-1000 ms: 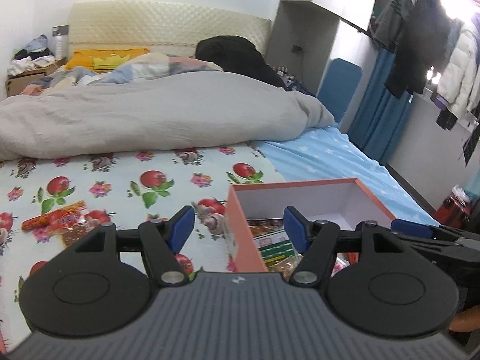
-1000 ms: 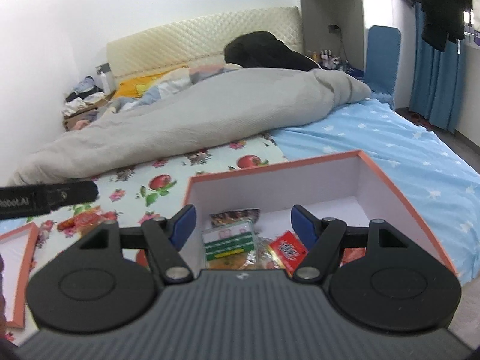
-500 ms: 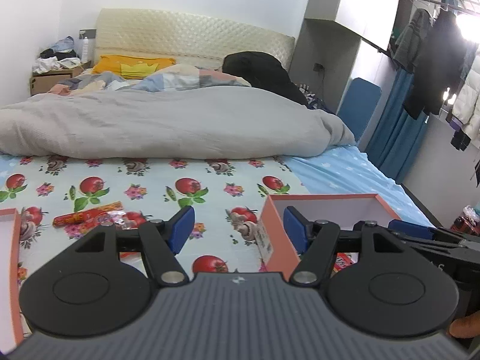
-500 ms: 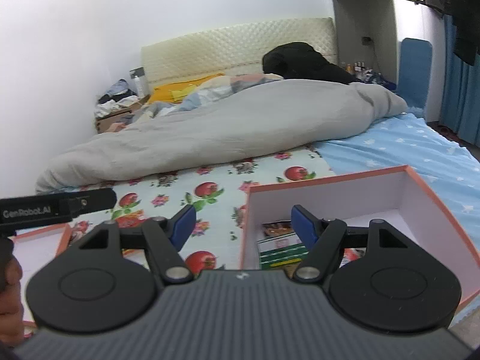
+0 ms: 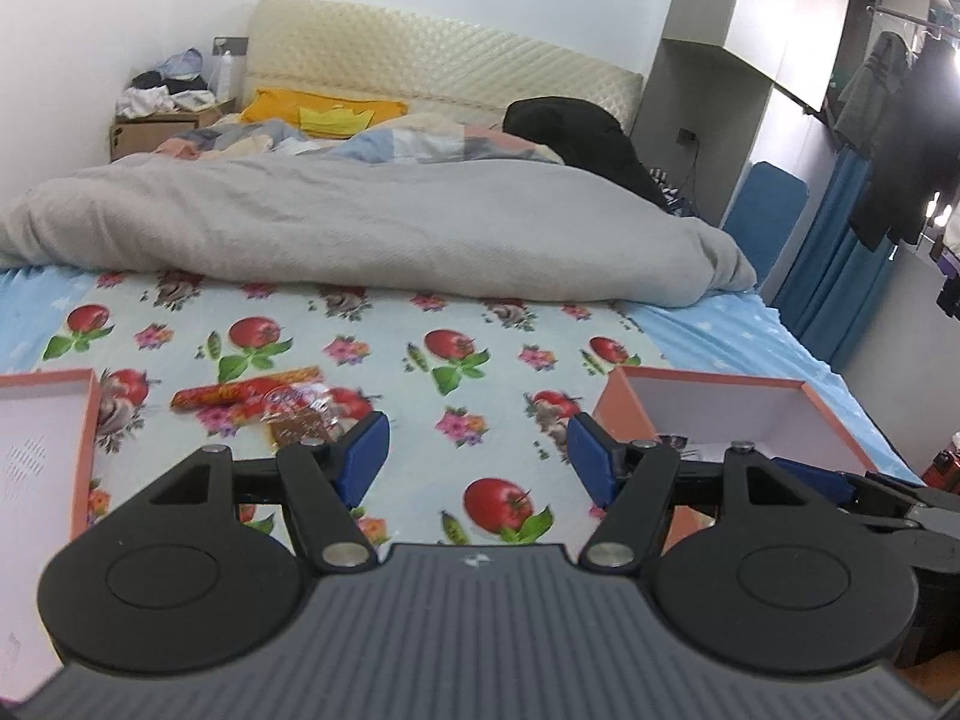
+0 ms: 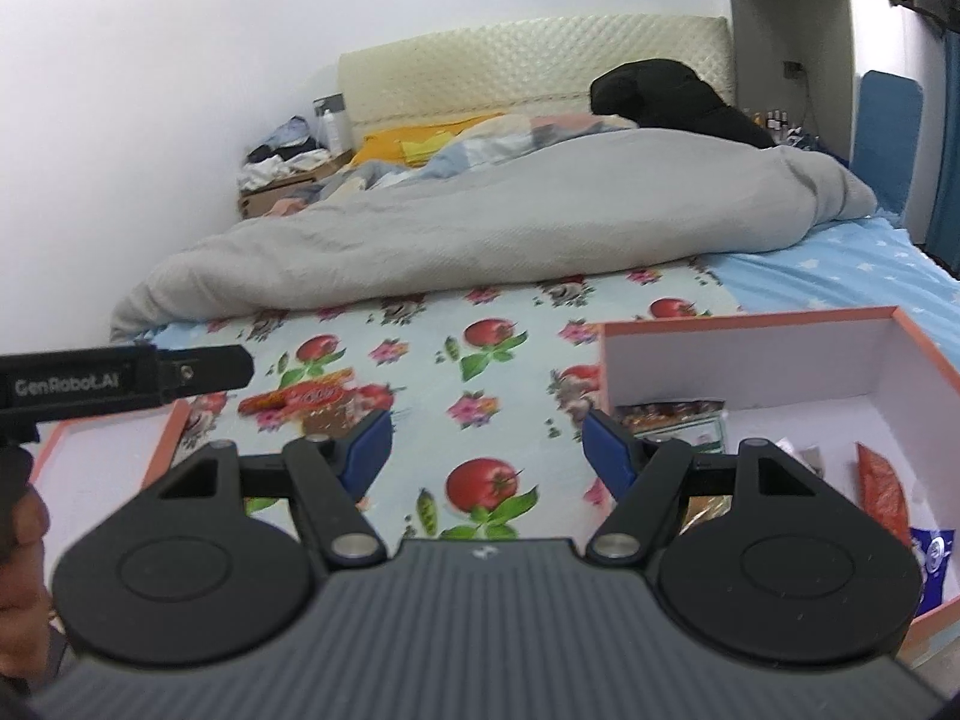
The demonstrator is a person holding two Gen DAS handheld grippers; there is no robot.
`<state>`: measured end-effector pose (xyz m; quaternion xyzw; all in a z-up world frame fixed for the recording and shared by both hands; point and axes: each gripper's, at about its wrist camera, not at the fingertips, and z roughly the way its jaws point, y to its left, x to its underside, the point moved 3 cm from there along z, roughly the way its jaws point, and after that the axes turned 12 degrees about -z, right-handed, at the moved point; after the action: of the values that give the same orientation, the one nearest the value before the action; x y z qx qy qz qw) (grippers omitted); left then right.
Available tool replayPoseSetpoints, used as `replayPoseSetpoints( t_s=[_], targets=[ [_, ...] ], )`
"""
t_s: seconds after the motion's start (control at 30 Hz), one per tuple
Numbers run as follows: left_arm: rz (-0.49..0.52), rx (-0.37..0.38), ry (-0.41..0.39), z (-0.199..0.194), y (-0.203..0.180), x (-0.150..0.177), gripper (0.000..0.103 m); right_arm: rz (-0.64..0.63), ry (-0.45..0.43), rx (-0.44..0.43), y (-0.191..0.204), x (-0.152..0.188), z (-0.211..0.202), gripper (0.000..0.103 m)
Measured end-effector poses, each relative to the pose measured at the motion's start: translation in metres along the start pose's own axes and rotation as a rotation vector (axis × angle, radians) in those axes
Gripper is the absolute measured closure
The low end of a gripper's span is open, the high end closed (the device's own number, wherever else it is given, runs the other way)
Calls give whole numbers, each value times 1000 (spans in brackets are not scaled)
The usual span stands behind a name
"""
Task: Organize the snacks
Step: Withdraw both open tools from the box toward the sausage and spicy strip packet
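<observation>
- The left gripper hangs above the fruit-printed bedsheet, its blue-padded jaws spread wide with nothing between them.
- The right gripper is likewise spread and empty, hovering between the two boxes.
- Just beyond the left gripper's left fingertip lie the loose snacks: a long red-and-orange foil snack stick and, touching its near end, a crinkly clear-and-red snack packet.
- Judged from their look, both are light, thin and soft; the film is probably slippery and the contents may crush, so a gentle pinch suits them.
- The stick seems best taken across its narrow middle; the packet likely wants a grip on a sealed edge lifted off the yielding sheet.
- The orange-rimmed white cardboard box sits to the right on the bed.
- The right wrist view looks into it, showing a green-and-white packet, a red sachet and a blue wrapper already inside.
- The left wrist view shows only the box's far walls, but gives a clearer look at the loose snacks and at the shallow orange-edged lid on the left.
</observation>
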<state>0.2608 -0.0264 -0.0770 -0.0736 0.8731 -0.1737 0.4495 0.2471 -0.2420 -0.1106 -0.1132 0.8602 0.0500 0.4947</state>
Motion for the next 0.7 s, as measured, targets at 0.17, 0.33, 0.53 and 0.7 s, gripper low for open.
replayPoseSetpoints(
  t_s=[0.17, 0.33, 0.53, 0.7],
  targets=[
    [-21, -21, 12, -1, 20, 9, 32, -24, 13, -28, 21, 10, 4, 31],
    [-2, -49, 26, -4, 31, 20, 32, -47, 34, -57, 42, 26, 5, 31],
    [-11, -86, 63, -13, 49, 37, 32, -88, 53, -85, 62, 39, 3, 31],
    [8, -120, 76, -20, 60, 45, 32, -85, 65, -117, 78, 50, 3, 31]
  ],
)
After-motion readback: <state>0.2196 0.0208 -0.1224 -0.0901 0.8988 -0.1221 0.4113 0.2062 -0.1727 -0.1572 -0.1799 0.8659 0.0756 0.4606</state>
